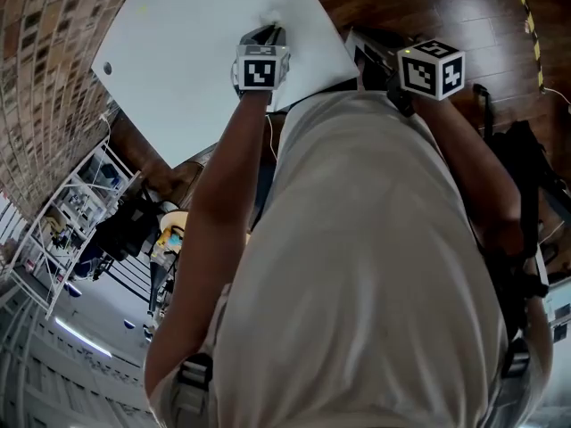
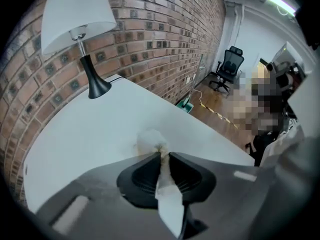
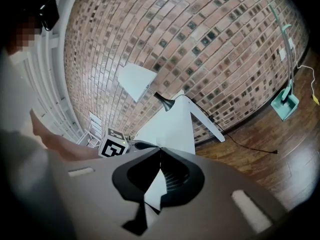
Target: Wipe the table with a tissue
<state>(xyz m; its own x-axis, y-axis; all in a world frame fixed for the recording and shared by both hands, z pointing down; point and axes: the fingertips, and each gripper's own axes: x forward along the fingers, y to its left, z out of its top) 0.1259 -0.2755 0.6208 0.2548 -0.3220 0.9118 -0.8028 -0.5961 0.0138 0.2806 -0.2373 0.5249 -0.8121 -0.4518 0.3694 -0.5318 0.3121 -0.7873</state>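
Note:
A white tissue point(image 2: 149, 140) lies bunched on the white table point(image 2: 85, 129), and its tail runs back between the jaws of my left gripper point(image 2: 162, 157), which is shut on it. In the head view the left gripper point(image 1: 267, 34) points steeply down onto the table point(image 1: 178, 52), near its right edge. My right gripper point(image 3: 160, 151) is held off the table's corner over the wooden floor. Its jaw tips meet with nothing between them. In the head view the right gripper point(image 1: 361, 47) sits right of the left one, and its marker cube point(image 1: 431, 68) faces up.
A lamp point(image 2: 80, 29) with a white shade and black stem stands at the table's far end against the brick wall. A black office chair point(image 2: 227, 66) stands on the floor beyond. A teal dustpan point(image 3: 285, 103) leans by the wall, and a wire shelf rack point(image 1: 71, 221) is at the left.

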